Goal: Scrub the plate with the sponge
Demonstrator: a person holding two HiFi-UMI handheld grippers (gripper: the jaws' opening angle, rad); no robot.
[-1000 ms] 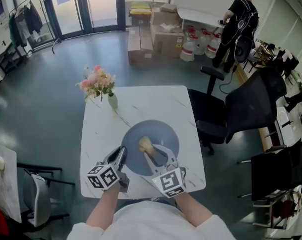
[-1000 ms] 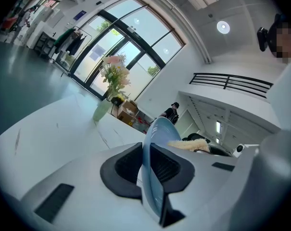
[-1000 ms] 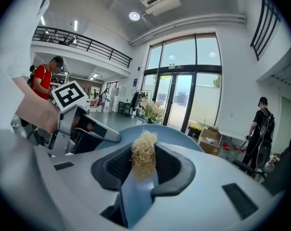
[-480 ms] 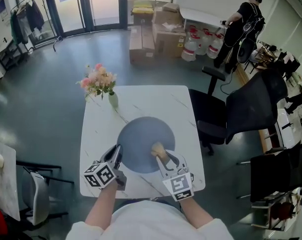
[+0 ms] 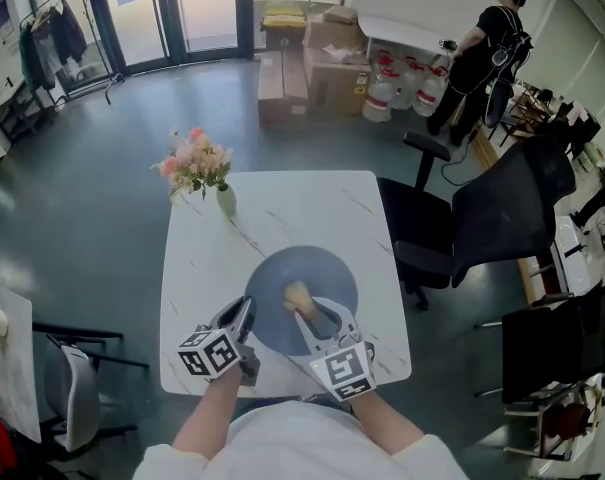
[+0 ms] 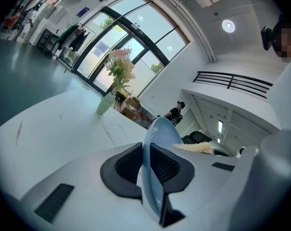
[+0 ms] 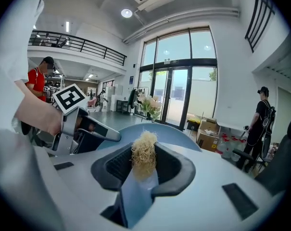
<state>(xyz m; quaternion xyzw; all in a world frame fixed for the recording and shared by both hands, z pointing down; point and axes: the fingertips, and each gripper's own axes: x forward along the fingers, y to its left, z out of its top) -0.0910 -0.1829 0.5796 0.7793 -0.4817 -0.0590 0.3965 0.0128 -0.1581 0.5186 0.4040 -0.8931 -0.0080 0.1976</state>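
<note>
Your left gripper pinched the plate by its rim; your right gripper clamped the sponge; the vase, upper left, held flowers.

The sponge is partly hidden between the right hand-held gripper's jaws.

White table, blue plate, flower vase

Bright and evenly lit, with daylight from the glass doors and glare off round ceiling lamps. Sharp from the head view; bent, dark-cornered and soft up close in both gripper views.
</note>
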